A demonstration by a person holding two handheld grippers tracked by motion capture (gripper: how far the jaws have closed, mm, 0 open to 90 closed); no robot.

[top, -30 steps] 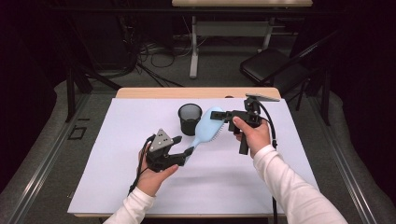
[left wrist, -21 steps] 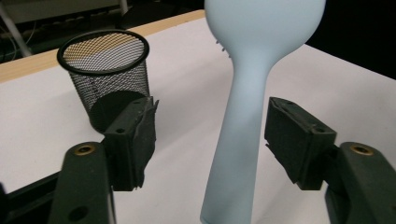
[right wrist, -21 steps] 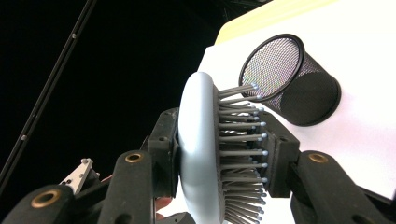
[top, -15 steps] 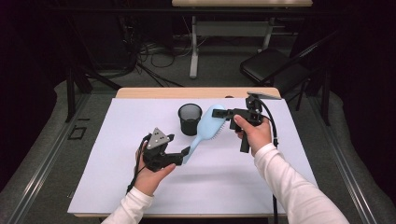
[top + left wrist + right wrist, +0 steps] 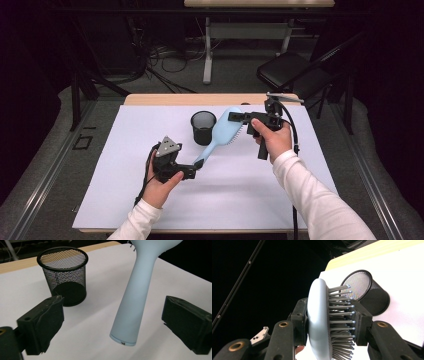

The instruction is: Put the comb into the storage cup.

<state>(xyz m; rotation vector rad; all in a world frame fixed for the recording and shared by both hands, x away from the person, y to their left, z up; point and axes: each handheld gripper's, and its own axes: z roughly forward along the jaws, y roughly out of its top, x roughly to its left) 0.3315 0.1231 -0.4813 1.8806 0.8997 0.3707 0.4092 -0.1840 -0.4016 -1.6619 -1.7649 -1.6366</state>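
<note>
A pale blue hairbrush (image 5: 222, 134) is hanging above the white table (image 5: 125, 200), beside a black mesh cup (image 5: 203, 127), in a dark room. The right gripper (image 5: 235, 117) is pinching its head; the left gripper (image 5: 199, 165), jaws just opening, is flanking the handle untouched.

I am holding my left hand-held gripper (image 5: 198, 165) low in front of me, its jaws having just been opening and now standing wide apart, while I am raising my right hand-held gripper (image 5: 235, 116) higher, its jaws clamped together and pointing left.
</note>
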